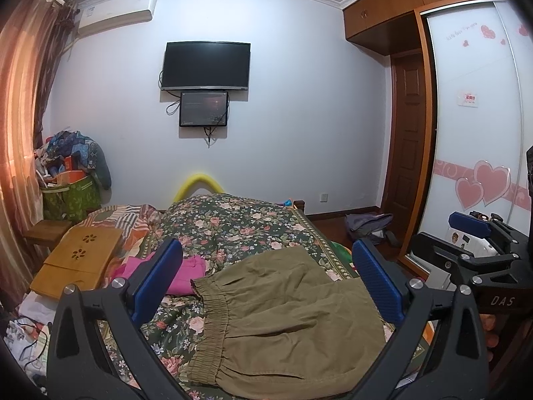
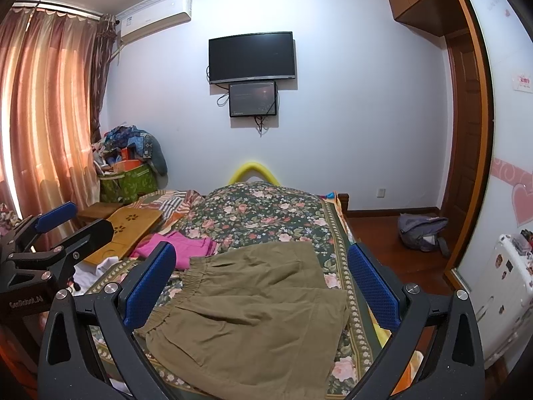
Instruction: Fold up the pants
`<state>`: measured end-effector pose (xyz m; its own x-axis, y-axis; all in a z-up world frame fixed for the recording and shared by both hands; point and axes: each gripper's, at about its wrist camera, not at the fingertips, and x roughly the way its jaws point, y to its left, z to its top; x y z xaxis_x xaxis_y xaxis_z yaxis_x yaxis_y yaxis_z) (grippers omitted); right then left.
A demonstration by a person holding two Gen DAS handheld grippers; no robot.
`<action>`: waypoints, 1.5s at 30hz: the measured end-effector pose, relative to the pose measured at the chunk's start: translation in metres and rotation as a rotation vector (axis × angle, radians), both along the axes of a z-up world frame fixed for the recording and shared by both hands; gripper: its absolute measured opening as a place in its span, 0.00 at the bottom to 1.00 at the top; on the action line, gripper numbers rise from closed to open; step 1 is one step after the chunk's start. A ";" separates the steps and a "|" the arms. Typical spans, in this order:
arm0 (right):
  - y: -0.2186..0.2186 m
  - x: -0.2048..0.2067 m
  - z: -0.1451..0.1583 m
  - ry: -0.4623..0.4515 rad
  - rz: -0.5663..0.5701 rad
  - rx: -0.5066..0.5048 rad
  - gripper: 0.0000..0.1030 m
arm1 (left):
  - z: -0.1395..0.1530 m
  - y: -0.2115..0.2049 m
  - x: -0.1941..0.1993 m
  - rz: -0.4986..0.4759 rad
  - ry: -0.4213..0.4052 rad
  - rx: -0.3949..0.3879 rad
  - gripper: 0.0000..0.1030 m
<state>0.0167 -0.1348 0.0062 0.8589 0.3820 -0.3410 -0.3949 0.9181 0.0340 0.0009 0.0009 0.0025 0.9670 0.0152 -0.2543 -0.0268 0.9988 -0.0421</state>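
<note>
While the olive pants point(image 1: 289, 320), soft cotton with a gathered elastic waistband, lie flat on the floral quilt point(image 1: 233, 223), we hold our left gripper point(image 1: 266, 283) and right gripper point(image 2: 263, 286) above them, both spread wide, ribbed blue pads point(image 2: 150, 286) gripping nothing.

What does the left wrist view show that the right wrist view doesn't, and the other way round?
Only the left wrist view shows the two large pink hearts on the wardrobe door. Only the right wrist view shows the full spread of the curtain and a white appliance covered in stickers. Both show the olive pants lying flat on the floral bedspread, the pink garment, and both grippers open, left gripper and right gripper.
</note>
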 end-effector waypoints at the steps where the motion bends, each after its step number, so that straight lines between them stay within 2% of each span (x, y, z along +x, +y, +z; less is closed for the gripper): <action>1: 0.001 0.000 0.000 -0.001 0.000 -0.002 1.00 | 0.000 0.000 0.000 -0.001 0.000 0.000 1.00; 45: 0.003 0.000 -0.003 0.000 0.005 -0.010 1.00 | -0.008 0.006 0.007 0.007 0.011 -0.012 1.00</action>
<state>0.0164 -0.1315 0.0029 0.8572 0.3825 -0.3448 -0.3990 0.9166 0.0249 0.0079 0.0067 -0.0050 0.9640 0.0193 -0.2654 -0.0347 0.9980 -0.0534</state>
